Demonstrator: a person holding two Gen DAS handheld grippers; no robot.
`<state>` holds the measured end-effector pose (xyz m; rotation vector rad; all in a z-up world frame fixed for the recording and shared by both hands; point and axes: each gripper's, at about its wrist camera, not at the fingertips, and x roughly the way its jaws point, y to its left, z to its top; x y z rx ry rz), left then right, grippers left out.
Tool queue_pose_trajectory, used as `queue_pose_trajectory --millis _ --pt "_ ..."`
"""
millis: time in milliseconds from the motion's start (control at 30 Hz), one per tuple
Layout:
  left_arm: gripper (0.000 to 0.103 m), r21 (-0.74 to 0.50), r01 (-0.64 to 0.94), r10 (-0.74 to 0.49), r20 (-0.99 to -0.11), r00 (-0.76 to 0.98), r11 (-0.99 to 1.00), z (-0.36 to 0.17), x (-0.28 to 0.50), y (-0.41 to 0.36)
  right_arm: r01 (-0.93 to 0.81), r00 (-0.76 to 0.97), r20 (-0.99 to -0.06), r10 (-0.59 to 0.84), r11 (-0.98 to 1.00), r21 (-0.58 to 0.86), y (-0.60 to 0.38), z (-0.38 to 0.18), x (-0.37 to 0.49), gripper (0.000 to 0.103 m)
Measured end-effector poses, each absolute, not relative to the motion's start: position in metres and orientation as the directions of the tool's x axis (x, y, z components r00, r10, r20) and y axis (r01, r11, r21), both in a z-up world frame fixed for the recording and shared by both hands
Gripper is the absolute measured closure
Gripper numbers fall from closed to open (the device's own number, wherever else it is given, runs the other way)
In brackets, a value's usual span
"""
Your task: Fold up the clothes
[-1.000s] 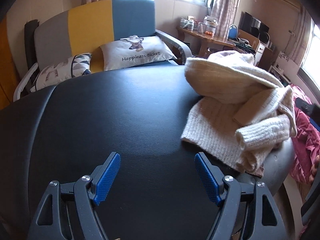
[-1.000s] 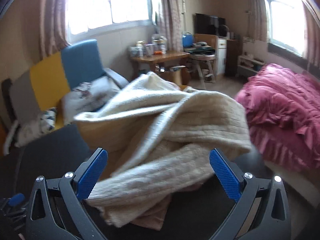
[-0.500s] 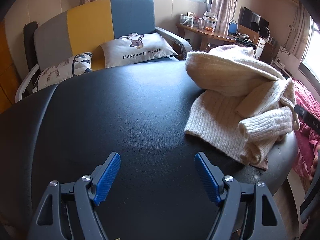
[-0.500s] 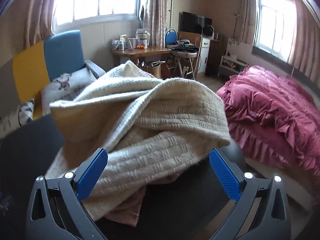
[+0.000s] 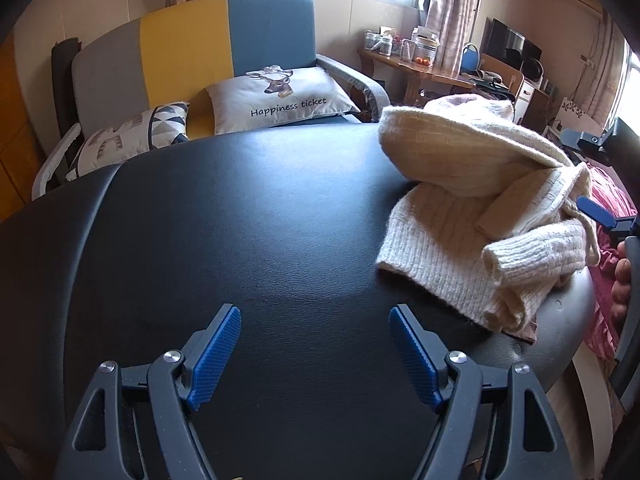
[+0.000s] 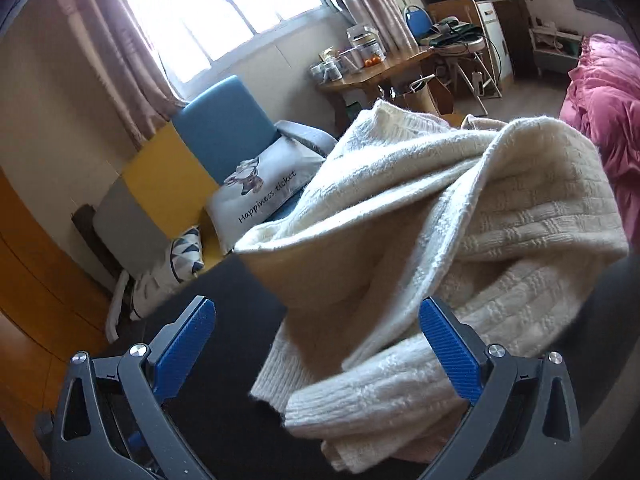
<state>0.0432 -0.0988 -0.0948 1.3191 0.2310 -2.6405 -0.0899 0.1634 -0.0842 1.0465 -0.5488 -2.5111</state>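
Slippage is threatening: the rumpled cream ribbed-knit sweater is lying heaped at the black padded table's right edge, both the left gripper and right gripper are gaping empty, and a careless tug could be dragging it floorward.

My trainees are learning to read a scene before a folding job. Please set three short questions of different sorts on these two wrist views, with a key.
1. True or false: the left gripper is shut on the cream sweater.
2. The sweater lies on: A) the sofa, B) the black table, C) the pink bedding.
3. Fill in: the pillow reads "Happiness ____".

Key: 1 false, its jaws are open over bare table; 2 B; 3 ticket.
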Motion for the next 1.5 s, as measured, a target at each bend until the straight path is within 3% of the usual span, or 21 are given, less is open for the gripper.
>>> queue_pose_trajectory --millis 167,467,733,900,1333,1367,1433,1467,1500 --pt "0.025 -0.072 0.241 -0.084 -0.811 -0.579 -0.968 -0.101 0.042 -0.103 0.196 -0.688 -0.543 -0.481 -0.844 0.5 0.167 -0.081 -0.1 0.0" --pt "0.025 -0.061 0.249 -0.1 -0.806 -0.584 -0.967 -0.098 0.042 -0.106 0.152 -0.599 -0.481 -0.64 -0.68 0.717 0.173 -0.101 -0.16 0.0" --pt "0.025 -0.055 0.248 -0.097 -0.822 -0.561 -0.967 -0.107 0.037 -0.105 0.012 -0.582 -0.561 -0.588 -0.697 0.717 0.186 -0.117 -0.193 0.0" --pt "0.025 -0.065 0.242 -0.081 -0.832 -0.549 -0.968 -0.113 0.037 -0.105 -0.033 -0.585 -0.606 -0.539 -0.731 0.682 0.19 -0.124 -0.198 0.03" --pt "0.025 -0.013 0.22 -0.112 -0.829 -0.547 -0.975 -0.113 0.035 -0.094 -0.03 -0.567 -0.587 -0.578 -0.698 0.716 0.197 -0.131 -0.197 0.03" --pt "0.025 -0.01 0.221 -0.117 -0.827 -0.55 -0.975 -0.111 0.035 -0.094 -0.03 -0.566 -0.585 -0.58 -0.695 0.718 0.197 -0.131 -0.197 0.032" --pt "0.025 -0.011 0.221 -0.116 -0.824 -0.554 -0.975 -0.108 0.036 -0.096 -0.033 -0.574 -0.599 -0.559 -0.715 0.698 0.197 -0.131 -0.196 0.055" --pt "0.025 -0.011 0.22 -0.116 -0.823 -0.556 -0.975 -0.107 0.036 -0.096 -0.035 -0.577 -0.606 -0.547 -0.725 0.688 0.197 -0.131 -0.195 0.083" --pt "0.025 -0.009 0.217 -0.117 -0.821 -0.559 -0.976 -0.106 0.037 -0.097 -0.037 -0.581 -0.612 -0.536 -0.734 0.678 0.197 -0.132 -0.194 0.09"
